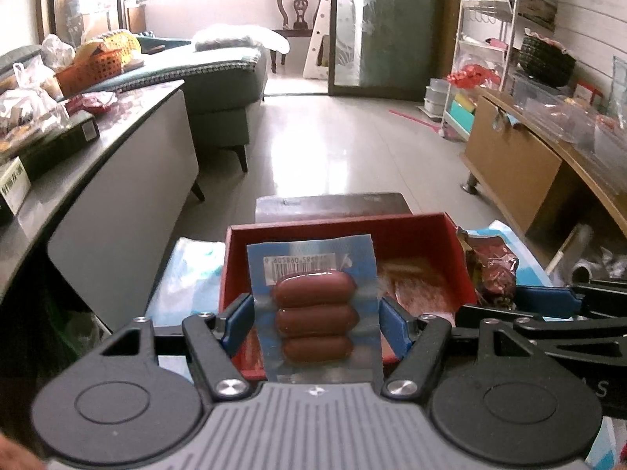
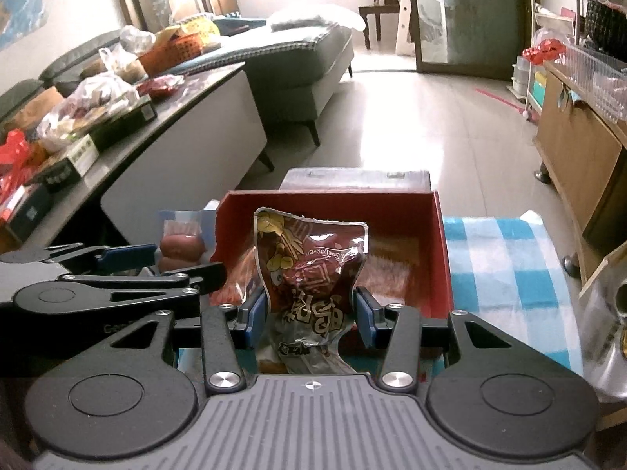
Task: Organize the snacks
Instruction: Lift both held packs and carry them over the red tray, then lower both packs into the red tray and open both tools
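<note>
I am holding the blue vacuum pack of three brown sausages (image 1: 315, 305) pinched in my left gripper (image 1: 316, 323) and the crinkly dark-red foil snack pouch (image 2: 311, 274) in my right gripper (image 2: 311, 313), both hanging over the red cardboard box (image 1: 450, 246) at my twelve o'clock, and I am judging that these edge-only grips are risking a slippery pack sliding out short of the box.

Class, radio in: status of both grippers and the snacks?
Left gripper shut on sausage pack. Right gripper shut on dark red snack pouch. Both over red box. Nothing blocking.

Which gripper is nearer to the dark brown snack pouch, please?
Right. The right gripper is clamped on the dark brown snack pouch, while the left gripper is beside it, holding a sausage pack over the red box.
</note>
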`<state>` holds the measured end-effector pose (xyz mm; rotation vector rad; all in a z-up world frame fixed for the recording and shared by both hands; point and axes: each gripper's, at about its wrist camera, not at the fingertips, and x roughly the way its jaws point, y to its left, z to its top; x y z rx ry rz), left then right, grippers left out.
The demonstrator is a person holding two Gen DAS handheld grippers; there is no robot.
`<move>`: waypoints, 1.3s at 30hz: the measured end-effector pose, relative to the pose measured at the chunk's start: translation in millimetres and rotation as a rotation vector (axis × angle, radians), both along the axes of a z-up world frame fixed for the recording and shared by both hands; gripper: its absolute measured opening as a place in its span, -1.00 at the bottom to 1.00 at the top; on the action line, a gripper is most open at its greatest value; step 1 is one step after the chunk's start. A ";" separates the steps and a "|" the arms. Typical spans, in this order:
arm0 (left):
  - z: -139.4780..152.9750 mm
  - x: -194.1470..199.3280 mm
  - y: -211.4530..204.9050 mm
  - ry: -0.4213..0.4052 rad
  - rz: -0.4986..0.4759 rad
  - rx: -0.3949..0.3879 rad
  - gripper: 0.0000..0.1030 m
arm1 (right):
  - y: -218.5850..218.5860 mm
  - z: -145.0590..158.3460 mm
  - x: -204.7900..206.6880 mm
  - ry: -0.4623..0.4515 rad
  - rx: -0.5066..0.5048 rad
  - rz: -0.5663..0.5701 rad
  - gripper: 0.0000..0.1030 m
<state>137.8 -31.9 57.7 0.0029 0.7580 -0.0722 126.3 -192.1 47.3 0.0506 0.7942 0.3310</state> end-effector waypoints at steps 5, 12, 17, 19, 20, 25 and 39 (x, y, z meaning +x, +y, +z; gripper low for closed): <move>-0.5 18.4 -2.0 -0.011 0.016 0.026 0.21 | 0.4 -1.7 16.5 -0.006 0.007 -0.011 0.06; -7.4 39.2 -4.4 0.000 0.032 0.047 0.21 | -1.3 -10.2 37.5 0.006 0.006 -0.026 0.06; -13.8 51.8 -6.8 0.014 0.043 0.057 0.21 | -0.9 -16.3 47.8 0.017 0.002 -0.034 0.07; -16.4 56.3 -7.9 0.020 0.045 0.059 0.21 | -1.2 -18.6 52.0 0.023 -0.001 -0.036 0.07; -17.8 58.6 -8.7 0.024 0.045 0.060 0.21 | -1.0 -19.5 53.9 0.026 -0.003 -0.038 0.07; -24.3 66.2 -12.0 0.039 0.045 0.069 0.21 | -1.4 -25.0 61.3 0.041 -0.011 -0.045 0.07; -39.8 74.3 -15.8 0.077 0.043 0.083 0.21 | -1.8 -38.1 70.4 0.085 -0.037 -0.053 0.07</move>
